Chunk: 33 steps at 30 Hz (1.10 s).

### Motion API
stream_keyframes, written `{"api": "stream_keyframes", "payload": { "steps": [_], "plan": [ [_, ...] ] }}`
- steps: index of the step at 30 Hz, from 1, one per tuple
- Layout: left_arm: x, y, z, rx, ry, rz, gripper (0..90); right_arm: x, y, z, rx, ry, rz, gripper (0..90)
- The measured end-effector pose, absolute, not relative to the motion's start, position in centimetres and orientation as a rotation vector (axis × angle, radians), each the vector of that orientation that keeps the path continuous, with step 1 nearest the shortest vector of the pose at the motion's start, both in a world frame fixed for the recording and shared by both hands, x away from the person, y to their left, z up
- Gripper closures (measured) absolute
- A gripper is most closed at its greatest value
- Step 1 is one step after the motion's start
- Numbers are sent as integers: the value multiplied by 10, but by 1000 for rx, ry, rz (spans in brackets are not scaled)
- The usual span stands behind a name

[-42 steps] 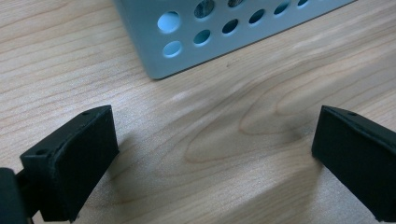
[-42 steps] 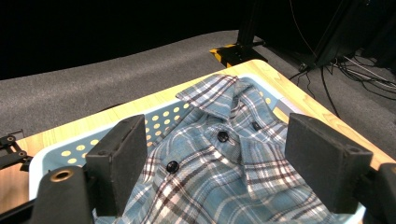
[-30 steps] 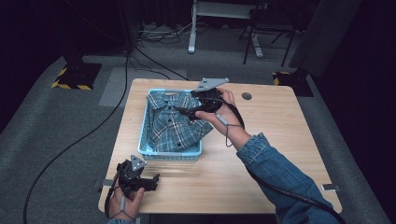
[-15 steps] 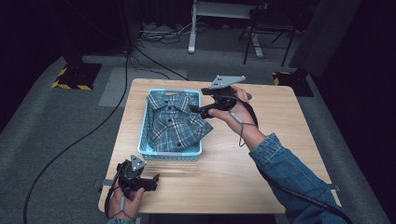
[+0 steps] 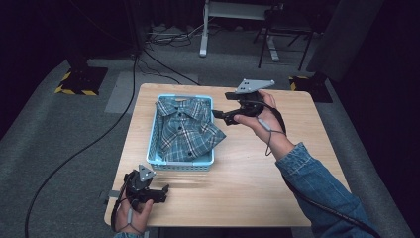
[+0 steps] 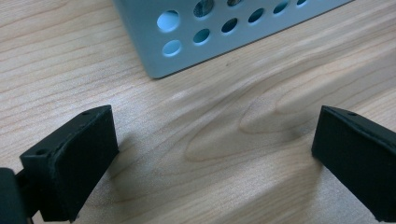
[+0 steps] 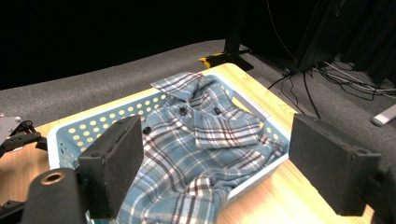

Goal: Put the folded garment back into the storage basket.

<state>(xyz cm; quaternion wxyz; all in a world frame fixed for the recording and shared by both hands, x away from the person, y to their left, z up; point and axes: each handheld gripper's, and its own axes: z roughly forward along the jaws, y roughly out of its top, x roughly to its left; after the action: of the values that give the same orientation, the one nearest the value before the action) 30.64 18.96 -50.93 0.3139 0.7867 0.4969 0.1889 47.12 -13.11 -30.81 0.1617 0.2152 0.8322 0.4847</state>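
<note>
A folded blue plaid shirt (image 5: 185,130) lies in a light blue perforated basket (image 5: 181,163) on the wooden table (image 5: 262,183); one corner of it hangs over the basket's right rim. In the right gripper view the shirt (image 7: 205,140) spreads across the basket (image 7: 70,135). My right gripper (image 5: 220,116) hovers just right of the basket, open, with nothing between its jaws. My left gripper (image 5: 161,191) rests low near the table's front left edge, open and empty. In the left gripper view the basket's corner (image 6: 196,39) stands just beyond the jaws.
Cables (image 5: 99,134) trail over the grey carpet left of the table. Yellow-black striped markers (image 5: 74,91) and stand legs (image 5: 237,29) sit on the floor behind it. Bare wood (image 5: 257,168) stretches in front of and right of the basket.
My right gripper has drawn back from over the shirt to the right, off the basket. The shirt's corner now hangs over the right rim. The left gripper has not moved.
</note>
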Motion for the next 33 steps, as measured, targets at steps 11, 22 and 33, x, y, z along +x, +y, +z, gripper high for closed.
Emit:
{"api": "stream_keyframes", "payload": {
  "steps": [11,22,33],
  "plan": [
    [306,189,-509,2075,1308,497,2,471,-147,-306,602,2388,1371,178],
    [306,190,-509,2075,1308,497,2,470,-167,-308,618,2391,1345,178],
    [306,190,-509,2075,1309,497,2,469,-187,-309,638,2382,1329,178]
  ]
}}
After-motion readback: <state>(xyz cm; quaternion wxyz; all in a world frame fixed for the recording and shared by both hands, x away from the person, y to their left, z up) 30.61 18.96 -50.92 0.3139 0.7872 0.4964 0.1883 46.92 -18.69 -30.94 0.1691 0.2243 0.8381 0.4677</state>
